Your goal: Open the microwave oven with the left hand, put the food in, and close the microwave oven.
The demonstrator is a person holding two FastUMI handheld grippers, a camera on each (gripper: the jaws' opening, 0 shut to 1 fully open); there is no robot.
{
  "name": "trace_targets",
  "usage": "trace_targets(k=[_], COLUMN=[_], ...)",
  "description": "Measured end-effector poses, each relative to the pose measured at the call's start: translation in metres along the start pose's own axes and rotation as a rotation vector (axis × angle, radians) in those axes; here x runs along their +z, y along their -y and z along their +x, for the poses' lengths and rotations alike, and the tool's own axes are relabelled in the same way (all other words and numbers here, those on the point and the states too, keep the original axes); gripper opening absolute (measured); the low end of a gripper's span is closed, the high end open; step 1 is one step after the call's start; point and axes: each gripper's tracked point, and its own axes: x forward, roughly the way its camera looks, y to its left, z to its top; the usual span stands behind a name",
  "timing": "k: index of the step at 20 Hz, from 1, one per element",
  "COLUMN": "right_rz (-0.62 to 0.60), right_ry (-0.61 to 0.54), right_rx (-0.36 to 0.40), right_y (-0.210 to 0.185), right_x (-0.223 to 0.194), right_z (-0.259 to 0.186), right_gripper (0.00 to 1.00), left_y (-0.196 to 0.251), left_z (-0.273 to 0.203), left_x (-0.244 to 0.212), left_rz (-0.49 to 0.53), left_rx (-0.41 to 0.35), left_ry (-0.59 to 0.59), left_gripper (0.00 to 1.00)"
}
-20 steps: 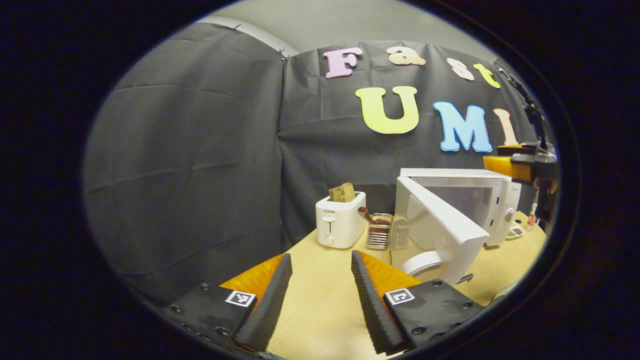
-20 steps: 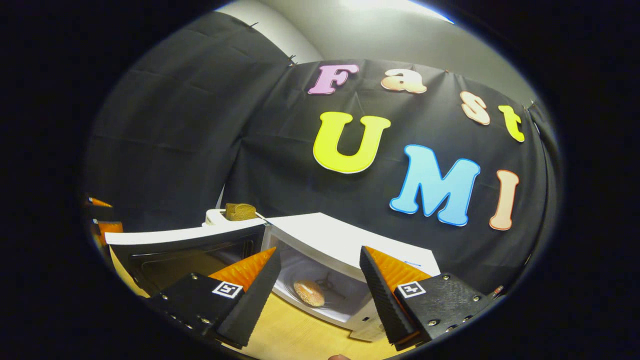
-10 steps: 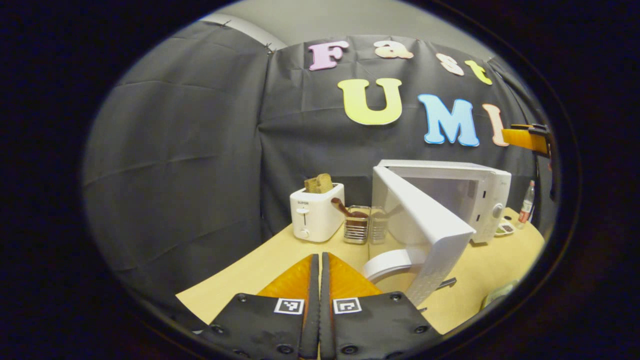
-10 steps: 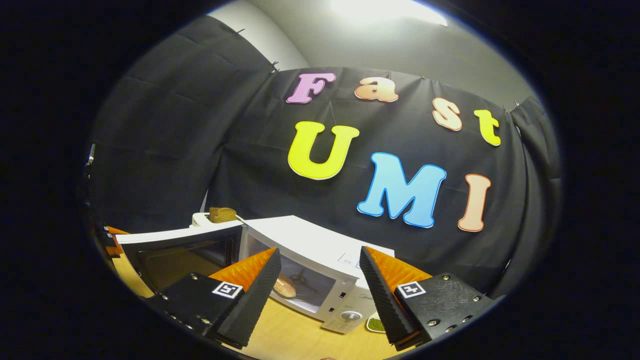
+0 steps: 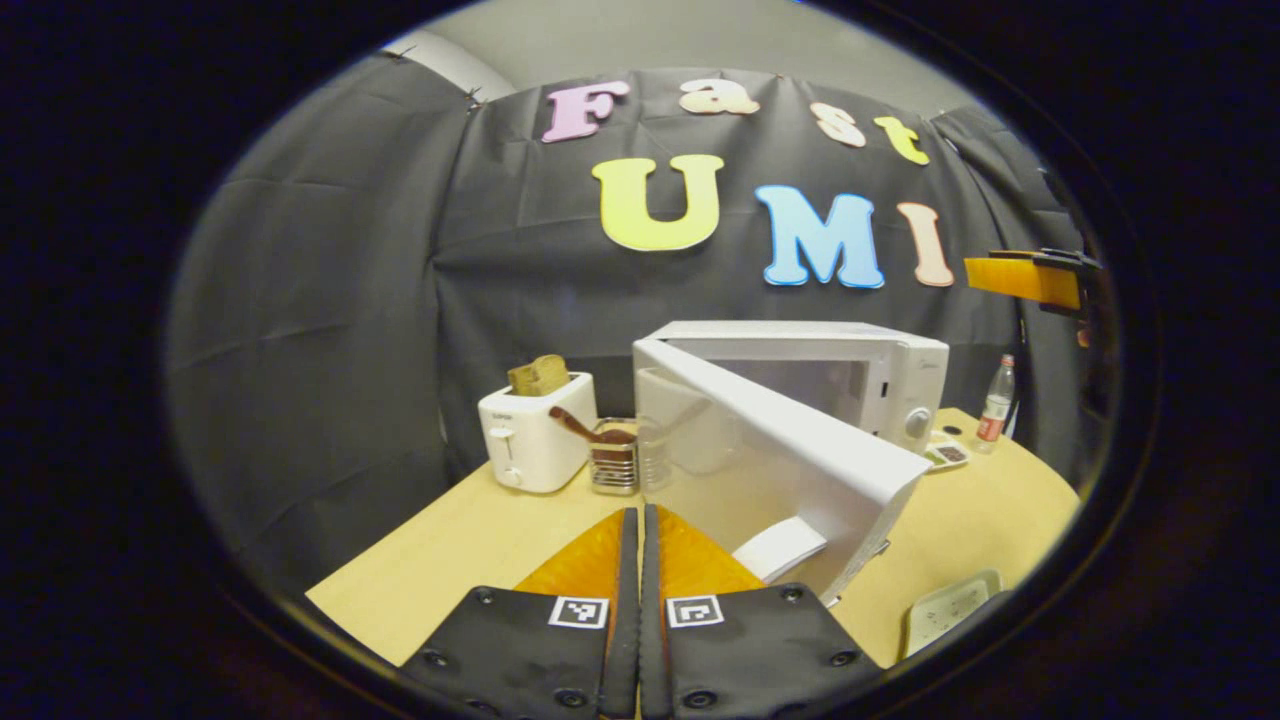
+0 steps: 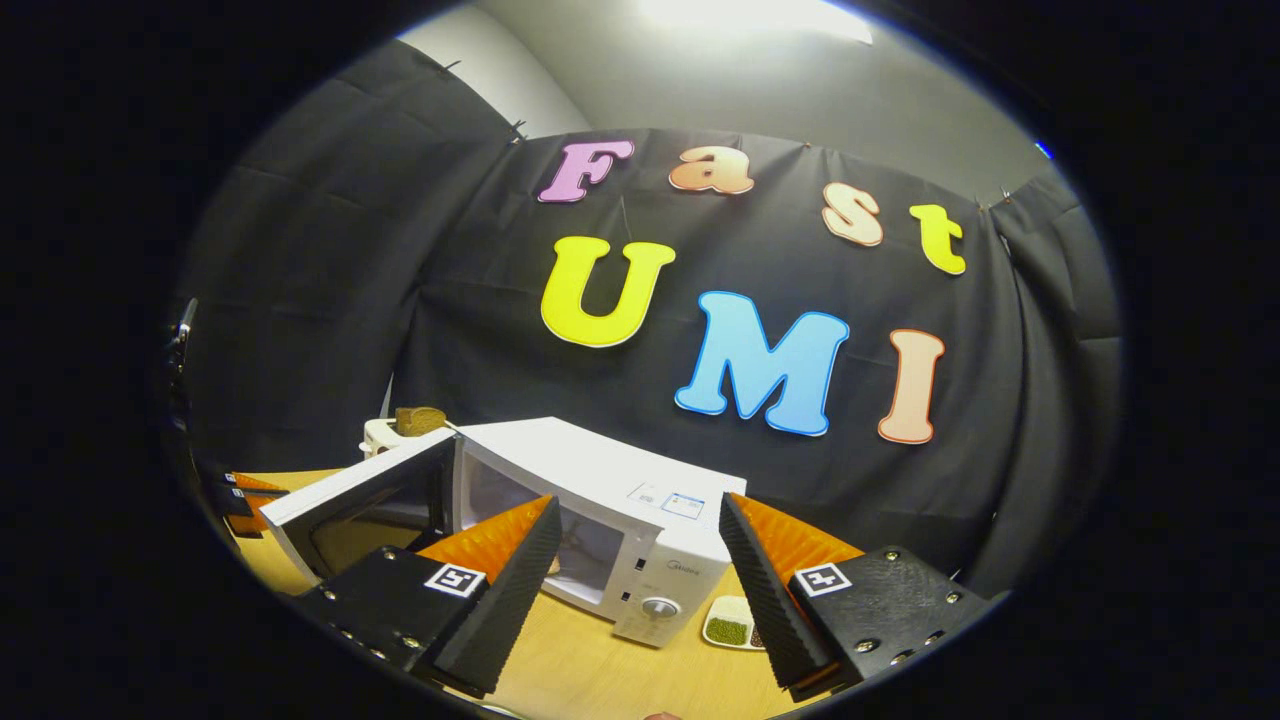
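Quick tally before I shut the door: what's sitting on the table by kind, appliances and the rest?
Appliances: 2, microwave with its door open, toaster
Wire utensil holders: 1
Bottles: 1
Small dishes: 1
Trays: 1
White plates: 1
Total: 7
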Motion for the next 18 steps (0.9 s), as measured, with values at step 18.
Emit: trace_targets(k=[18], right_rz=[0.043], right_ry=[-0.083], right_rx=[-0.295], right_y=[0.105], right_x=[-0.03], right_z=[-0.081], right_gripper=[0.97], left_y=[0.163], left_z=[0.058], left_x=[0.052], left_rz=[0.093], left_rx=[-0.362], left_ry=[0.062], left_gripper=[0.07])
